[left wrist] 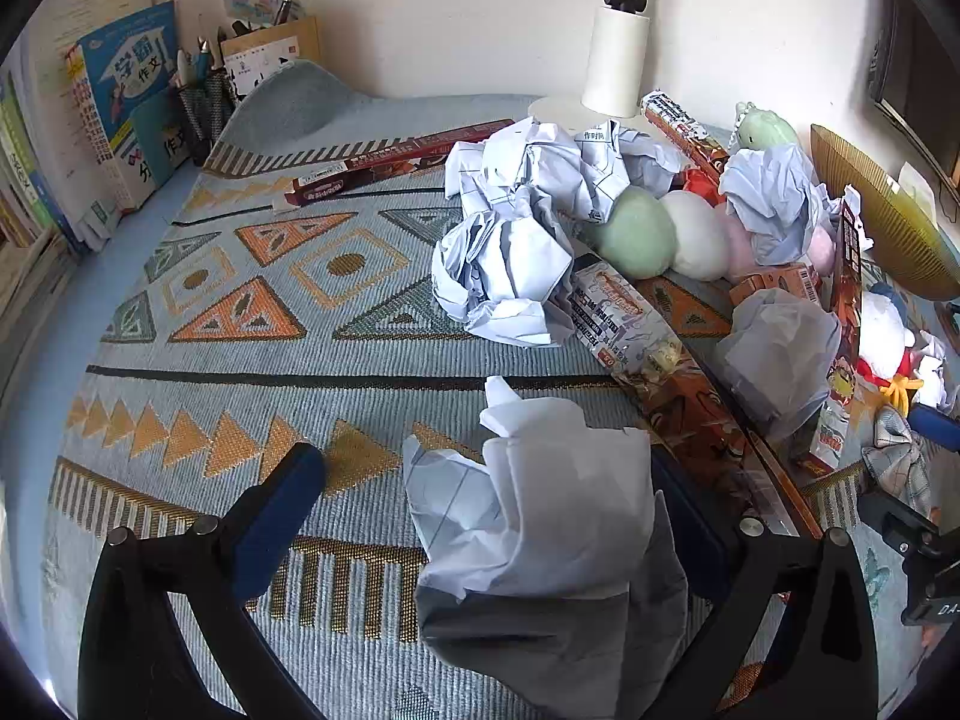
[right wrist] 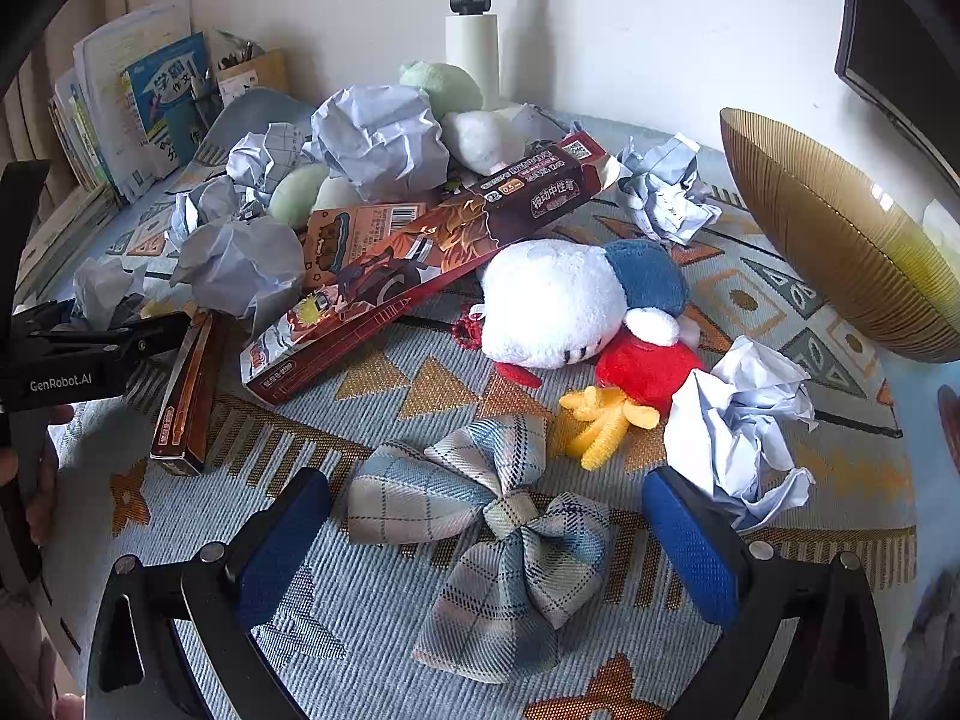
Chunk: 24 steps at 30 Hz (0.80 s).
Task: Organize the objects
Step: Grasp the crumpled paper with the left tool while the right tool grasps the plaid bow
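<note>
Crumpled paper sits between your wide-open left gripper; your right gripper, equally wide, straddles a plaid bow.

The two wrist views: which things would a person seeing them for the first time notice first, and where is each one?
In the right wrist view, the white plush toy with blue and red parts lies mid-table, and a plaid fabric bow sits between the open right gripper fingers. In the left wrist view, a crumpled paper ball fills the open left gripper. Behind, more paper and printed boxes pile up, and a ribbed amber bowl stands at the right.
</note>
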Each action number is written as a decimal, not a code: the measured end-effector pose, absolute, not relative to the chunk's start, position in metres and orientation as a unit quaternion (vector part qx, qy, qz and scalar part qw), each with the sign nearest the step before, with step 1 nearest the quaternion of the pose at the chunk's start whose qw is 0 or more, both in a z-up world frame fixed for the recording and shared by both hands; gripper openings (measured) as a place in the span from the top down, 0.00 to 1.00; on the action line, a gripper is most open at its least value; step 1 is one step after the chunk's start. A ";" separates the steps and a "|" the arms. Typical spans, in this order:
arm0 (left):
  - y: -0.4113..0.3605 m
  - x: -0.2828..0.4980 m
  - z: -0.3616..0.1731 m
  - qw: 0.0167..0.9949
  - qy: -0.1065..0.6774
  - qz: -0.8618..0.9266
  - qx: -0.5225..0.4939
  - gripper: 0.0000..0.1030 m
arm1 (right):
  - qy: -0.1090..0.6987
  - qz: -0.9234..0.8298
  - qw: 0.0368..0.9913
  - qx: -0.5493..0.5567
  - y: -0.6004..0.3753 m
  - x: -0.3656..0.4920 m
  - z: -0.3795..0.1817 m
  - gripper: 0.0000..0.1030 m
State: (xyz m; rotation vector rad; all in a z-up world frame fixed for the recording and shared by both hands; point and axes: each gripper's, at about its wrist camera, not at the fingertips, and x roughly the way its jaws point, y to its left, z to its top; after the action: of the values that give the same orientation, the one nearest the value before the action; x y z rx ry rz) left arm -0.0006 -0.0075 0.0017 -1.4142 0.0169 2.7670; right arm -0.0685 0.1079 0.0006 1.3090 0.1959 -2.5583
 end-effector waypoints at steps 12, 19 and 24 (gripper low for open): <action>-0.007 0.000 0.001 0.017 0.006 0.890 -0.455 0.00 | 0.064 -0.881 0.124 0.452 0.106 -0.069 0.000 0.00; -0.008 0.000 0.001 0.018 0.004 0.891 -0.454 0.01 | 0.062 -0.889 0.130 0.435 0.110 -0.060 0.004 0.33; -0.011 0.014 0.014 0.013 -0.012 0.914 -0.406 0.54 | 0.020 -0.889 0.181 0.419 0.114 -0.047 0.011 0.62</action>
State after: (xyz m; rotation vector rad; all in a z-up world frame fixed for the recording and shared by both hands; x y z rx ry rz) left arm 0.0137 -0.0108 0.0139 -1.2652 -0.0388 2.8468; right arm -0.0472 0.1143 0.0106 1.1844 0.0576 -2.5121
